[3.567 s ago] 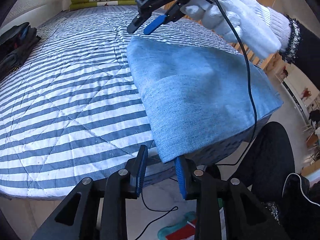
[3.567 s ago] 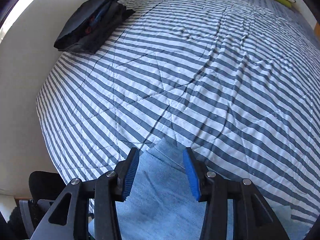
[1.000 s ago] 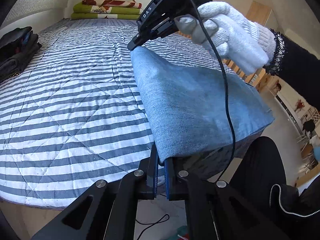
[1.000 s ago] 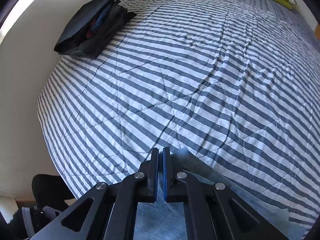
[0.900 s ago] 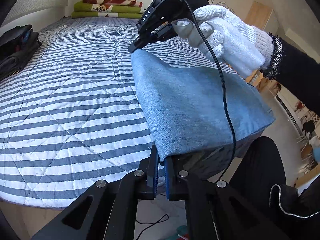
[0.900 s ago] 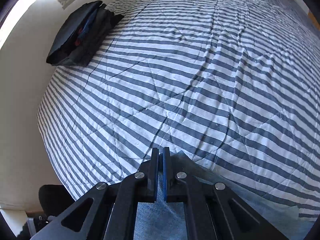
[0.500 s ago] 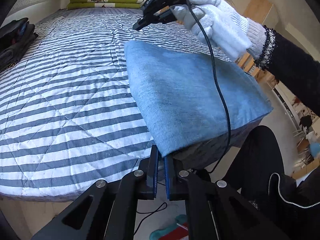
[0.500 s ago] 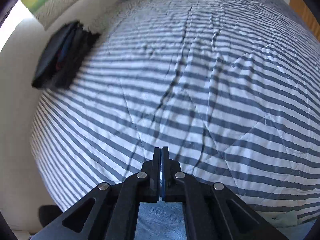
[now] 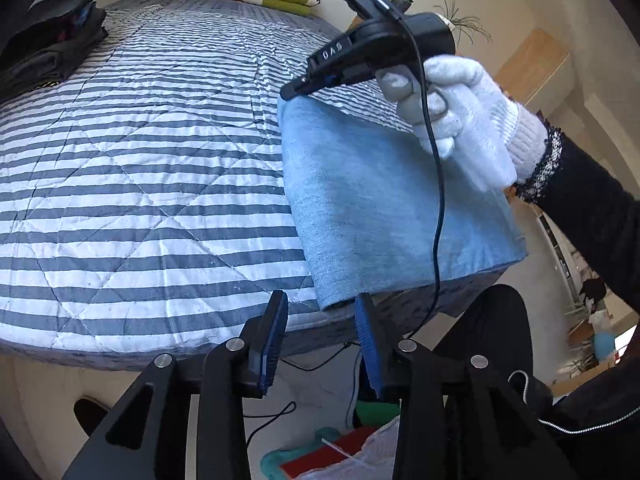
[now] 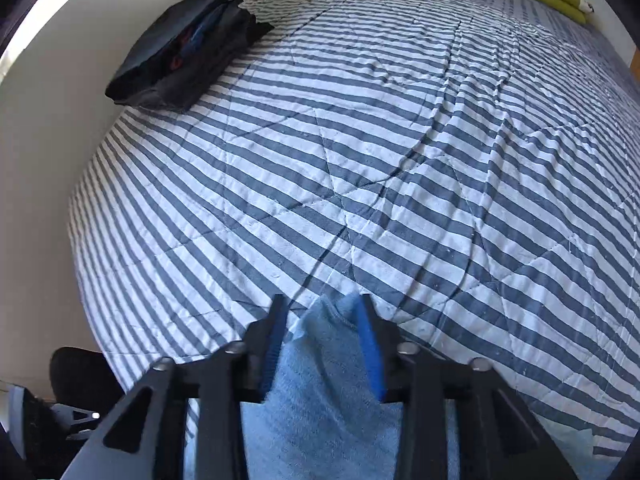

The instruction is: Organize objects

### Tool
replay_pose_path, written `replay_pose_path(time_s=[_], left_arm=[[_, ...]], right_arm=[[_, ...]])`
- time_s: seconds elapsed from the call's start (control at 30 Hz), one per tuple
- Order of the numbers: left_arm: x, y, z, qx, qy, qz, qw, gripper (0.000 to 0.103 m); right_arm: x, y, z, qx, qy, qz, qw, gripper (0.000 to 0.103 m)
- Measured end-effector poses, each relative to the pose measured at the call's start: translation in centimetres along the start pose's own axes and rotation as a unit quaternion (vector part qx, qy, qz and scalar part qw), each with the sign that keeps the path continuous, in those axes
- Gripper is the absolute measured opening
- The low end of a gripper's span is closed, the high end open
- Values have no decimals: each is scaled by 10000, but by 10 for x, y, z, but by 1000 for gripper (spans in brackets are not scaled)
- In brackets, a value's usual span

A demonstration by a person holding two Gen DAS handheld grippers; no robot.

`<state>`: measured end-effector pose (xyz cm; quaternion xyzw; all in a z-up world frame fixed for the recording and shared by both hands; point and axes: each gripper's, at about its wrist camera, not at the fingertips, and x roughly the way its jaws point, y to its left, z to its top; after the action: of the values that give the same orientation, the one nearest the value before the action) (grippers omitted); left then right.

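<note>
We part the left gripper [image 9: 322, 316] off the folded blue cloth [image 9: 384, 200] at the bed's [image 9: 140, 152] near right edge | right gripper [image 10: 322, 320] opening, cloth between | risk: overhanging edge slips floorward, fold undone

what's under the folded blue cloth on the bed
The blue cloth lies on the striped quilt at the bed's near corner; quilt shows all around it. Whatever lies beneath its middle is covered and cannot be seen.
</note>
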<state>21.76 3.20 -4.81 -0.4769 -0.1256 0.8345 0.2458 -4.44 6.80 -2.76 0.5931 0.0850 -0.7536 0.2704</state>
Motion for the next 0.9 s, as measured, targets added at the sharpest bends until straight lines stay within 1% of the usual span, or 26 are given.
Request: replay_pose_path(time_s=[0.03,0.1,0.13,0.17,0.2,0.23,0.27,0.3,0.33,0.37,0.4,0.47,0.5,0.53,0.6,0.63,0.67,0.73,0.77,0.83,0.87,0.9], left_arm=[[-3,1,1,-16,-38,53,10000,39],[-4,2,5,-24,-72,79,9999,39],[-2,3,9,-33,-73,81,9999,39],[1,3,14,-33,-99,53,9999,39],[5,3,20,-57,-119,14,9999,39],[11,4,26,-96,-104,-52,9999,42],[20,4,33,-126,-58,-113,9998,47],[28,2,40,-124,-35,-62,9999,48],[35,0,48,-65,-30,106,9999,48],[39,-4,54,20,-47,162,9999,47],[41,-7,59,141,-97,162,9997,47],[44,-10,72,217,-212,218,9993,47],[49,-9,78,200,-192,208,9994,47],[55,-7,83,195,-143,303,9993,47],[70,-3,87,229,27,606,9979,46],[78,0,87,181,126,628,9978,46],[84,4,83,106,207,560,9982,46],[88,10,75,-41,360,416,9985,46],[89,12,71,-103,407,327,9986,46],[89,16,65,-257,500,102,9984,49],[90,17,63,-337,505,43,9981,49],[91,19,62,-398,469,5,9981,49]], right_arm=[[-8,4,-3,-87,-85,7,9999,6],[-37,13,-9,-431,-424,43,9982,5],[-51,11,-10,-413,-601,108,9973,5],[-59,6,-9,-279,-735,191,9967,5],[-60,-1,-6,-131,-845,183,9962,5],[-54,-7,-1,34,-851,45,9964,5],[-45,-15,7,212,-755,-114,9969,5],[-41,-25,13,442,-706,-266,9962,5],[-44,-37,13,691,-803,-296,9939,5],[-51,-46,11,814,-909,-259,9922,6],[-58,-52,8,812,-958,-192,9919,7],[-66,-54,-3,703,-902,52,9934,7],[-66,-53,-10,672,-814,309,9939,8],[-61,-50,-15,638,-710,562,9938,8],[-43,-36,-24,523,-482,958,9929,8],[-28,-28,-26,447,-372,1074,9925,8],[-12,-22,-25,395,-255,986,9940,8],[17,-22,-17,444,-87,521,9976,6],[23,-27,-13,602,-67,548,9967,3],[13,-41,-6,1005,-286,893,9905,5],[3,-44,-2,1042,-418,897,9896,7],[-5,-42,3,958,-490,756,9913,10]])
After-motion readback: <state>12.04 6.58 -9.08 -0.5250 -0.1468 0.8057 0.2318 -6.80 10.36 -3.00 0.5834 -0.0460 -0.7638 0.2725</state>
